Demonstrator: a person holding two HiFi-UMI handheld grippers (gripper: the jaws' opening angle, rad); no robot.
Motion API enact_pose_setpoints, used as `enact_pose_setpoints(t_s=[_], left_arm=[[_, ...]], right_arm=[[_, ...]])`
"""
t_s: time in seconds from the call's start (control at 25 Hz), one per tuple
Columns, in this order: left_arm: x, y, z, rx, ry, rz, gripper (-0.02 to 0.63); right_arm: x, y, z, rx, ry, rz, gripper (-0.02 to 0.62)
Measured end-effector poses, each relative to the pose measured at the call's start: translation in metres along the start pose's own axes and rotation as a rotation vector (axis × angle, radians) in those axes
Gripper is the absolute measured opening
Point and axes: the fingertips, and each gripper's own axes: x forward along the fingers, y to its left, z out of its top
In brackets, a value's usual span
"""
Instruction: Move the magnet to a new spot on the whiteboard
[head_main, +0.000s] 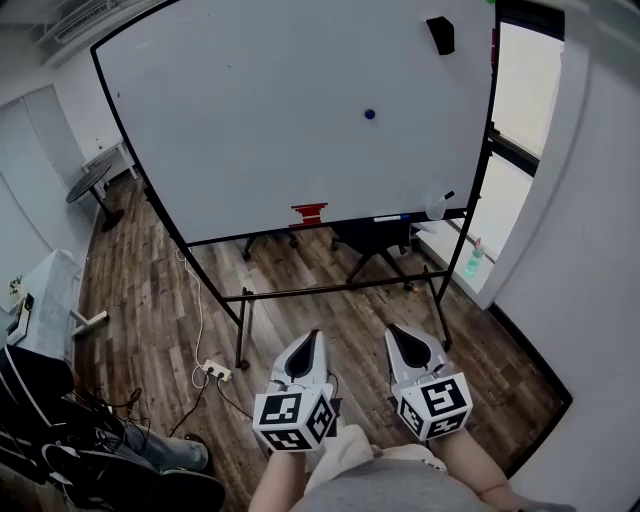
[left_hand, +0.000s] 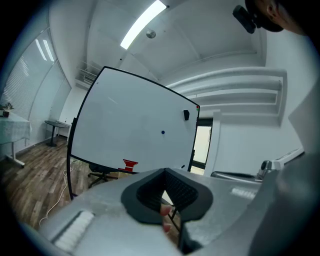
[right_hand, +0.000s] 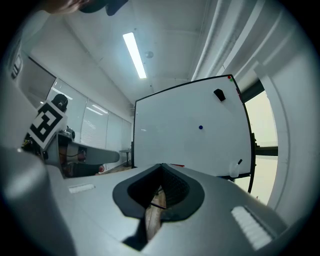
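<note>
A small blue round magnet (head_main: 369, 114) sticks to the large whiteboard (head_main: 250, 110), right of its middle. It also shows in the left gripper view as the magnet (left_hand: 163, 132) and in the right gripper view as the magnet (right_hand: 200, 127). Both grippers hang low over the wooden floor, well short of the board and pointing toward it. My left gripper (head_main: 313, 337) is shut with nothing in it, and the jaws meet at the tip (left_hand: 164, 172). My right gripper (head_main: 396, 330) is shut and empty too (right_hand: 161, 167).
A black eraser (head_main: 440, 35) sits at the board's top right. On the tray are a red holder (head_main: 309, 212), a marker (head_main: 395, 217) and a spray bottle (head_main: 437, 205). The board's stand legs (head_main: 243, 330), an office chair (head_main: 375, 240) and a power strip (head_main: 217, 372) are on the floor.
</note>
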Motion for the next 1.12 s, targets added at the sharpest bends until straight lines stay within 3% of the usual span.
enact_pose_setpoints(t_s=[0.36, 0.56, 1.12], left_arm=[[0.021, -0.006, -0.006, -0.014, 0.053, -0.039, 0.006], [0.044, 0.004, 0.004, -0.008, 0.024, -0.034, 0.005], [0.153, 0.064, 0.031, 0.039, -0.012, -0.031, 0.005]], right_arm=[[0.01, -0.011, -0.006, 0.014, 0.008, 0.001, -0.005], [0.03, -0.028, -0.004, 0.028, 0.004, -0.013, -0.005], [0.143, -0.083, 0.015, -0.007, -0.032, -0.028, -0.003]])
